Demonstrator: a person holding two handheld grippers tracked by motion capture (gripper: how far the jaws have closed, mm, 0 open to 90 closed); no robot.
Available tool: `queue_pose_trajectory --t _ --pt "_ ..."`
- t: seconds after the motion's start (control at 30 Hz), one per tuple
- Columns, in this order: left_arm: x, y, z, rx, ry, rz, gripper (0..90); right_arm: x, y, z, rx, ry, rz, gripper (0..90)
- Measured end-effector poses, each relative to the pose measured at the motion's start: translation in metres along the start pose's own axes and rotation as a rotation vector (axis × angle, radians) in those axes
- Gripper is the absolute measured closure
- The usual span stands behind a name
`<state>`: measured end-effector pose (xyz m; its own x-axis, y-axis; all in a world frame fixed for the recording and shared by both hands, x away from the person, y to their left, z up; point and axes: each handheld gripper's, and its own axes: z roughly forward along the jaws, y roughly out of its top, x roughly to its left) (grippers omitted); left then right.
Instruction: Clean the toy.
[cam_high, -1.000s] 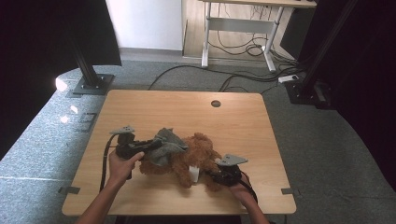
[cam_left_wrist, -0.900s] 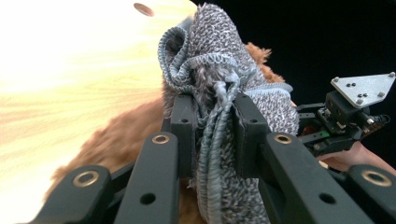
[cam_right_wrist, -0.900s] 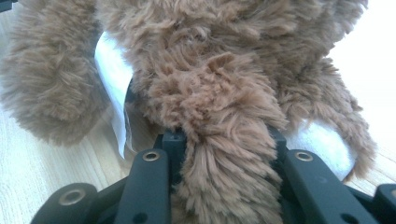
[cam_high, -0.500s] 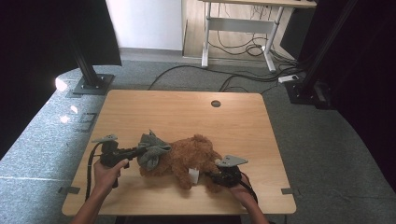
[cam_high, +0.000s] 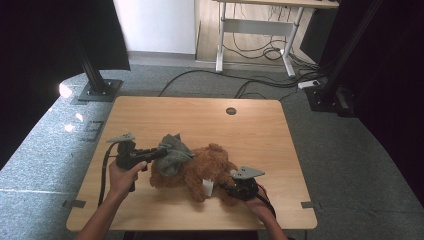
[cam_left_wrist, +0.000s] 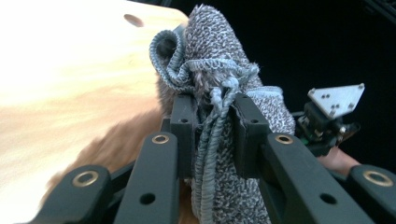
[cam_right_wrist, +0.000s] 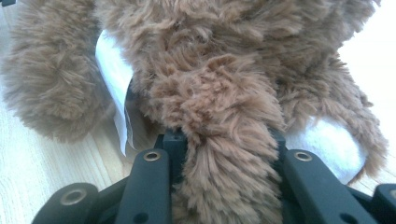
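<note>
Brown plush teddy bear (cam_high: 197, 170) lying on its side on the light wooden table (cam_high: 200, 117), toward 6 o'clock of the tabletop, head end pointing to 9 o'clock. Grey knitted garment (cam_high: 171, 151) bunched over that head end, seemingly a small sweater or hat, though hard to tell which from the high view.

Left gripper (cam_high: 156, 152), at 9 o'clock of the bear, clamped on the grey knit: in the left gripper view, jaws pinched narrow around a gathered fold with its cord-like edging (cam_left_wrist: 212, 135) running between the pads. Right gripper (cam_high: 227, 189), at 4 o'clock of the bear, closed on a brown furry limb (cam_right_wrist: 224, 186), fur squeezed between both jaws in the right gripper view; white sewn-in label (cam_high: 208, 187) showing just beside it.

Judged from this: undressing under way, roughly midway. Done: both grips set, bear anchored, knit gathered up at the head end. Left: drawing the garment fully clear toward 9 o'clock, setting it down apart from the bear, letting go of the limb. Part of the knit likely caught on the head yet.
</note>
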<state>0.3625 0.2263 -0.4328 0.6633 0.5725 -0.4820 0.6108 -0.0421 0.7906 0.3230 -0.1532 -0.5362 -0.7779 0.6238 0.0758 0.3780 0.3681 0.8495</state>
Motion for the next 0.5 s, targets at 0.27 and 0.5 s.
queue_pose_trajectory --t 0.27,0.5 --pt "-0.008 0.027 0.053 0.077 0.003 0.008 72.7 0.0 0.0 0.0 -0.001 0.002 -0.004 65.4" --pt "-0.011 0.032 0.091 0.166 -0.003 -0.01 72.4 -0.002 -0.001 0.0 -0.001 0.006 0.005 65.2"
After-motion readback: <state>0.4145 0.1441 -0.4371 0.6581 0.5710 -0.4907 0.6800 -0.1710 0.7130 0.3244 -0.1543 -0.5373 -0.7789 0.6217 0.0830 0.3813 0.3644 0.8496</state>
